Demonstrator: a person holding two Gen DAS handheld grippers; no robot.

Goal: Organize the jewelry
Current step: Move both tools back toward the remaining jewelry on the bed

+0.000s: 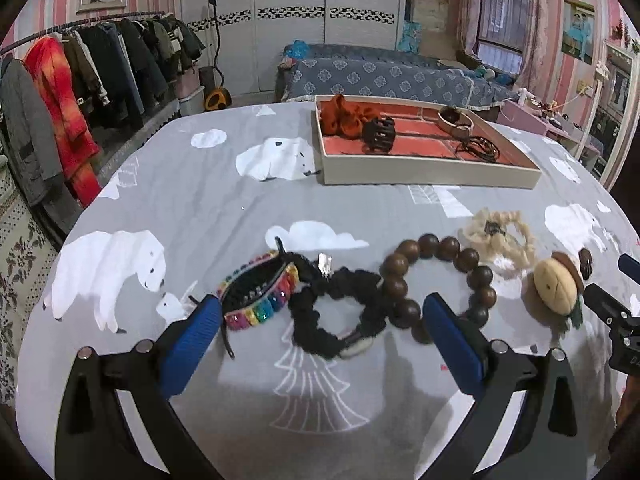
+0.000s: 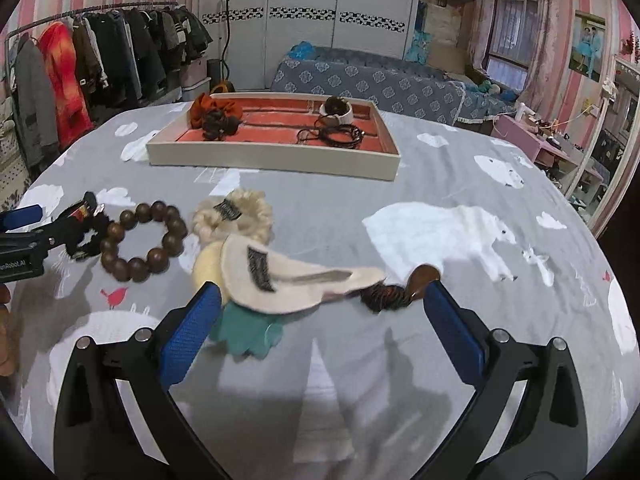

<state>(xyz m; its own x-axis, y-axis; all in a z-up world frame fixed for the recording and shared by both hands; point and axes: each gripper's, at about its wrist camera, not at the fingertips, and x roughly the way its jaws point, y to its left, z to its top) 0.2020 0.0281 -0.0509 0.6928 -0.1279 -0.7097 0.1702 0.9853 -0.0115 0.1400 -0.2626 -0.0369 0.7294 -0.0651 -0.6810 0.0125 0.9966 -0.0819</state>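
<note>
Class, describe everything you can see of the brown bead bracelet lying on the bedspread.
The brown bead bracelet is a closed ring of large, round, glossy dark-brown beads that look wooden. It lies flat on the grey bear-print bedspread, outside the tray. The black scrunchie meets it on one side; the cream scrunchie lies close by. The open left gripper has one finger in front of its near edge.

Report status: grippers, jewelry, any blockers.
Left gripper open over black scrunchie. Right gripper open around felt hair clip. Tray part-filled. No blockers.

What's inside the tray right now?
In the tray: an orange scrunchie, a dark claw clip, a cream bangle and black cords. Anything beneath them is hidden.
</note>
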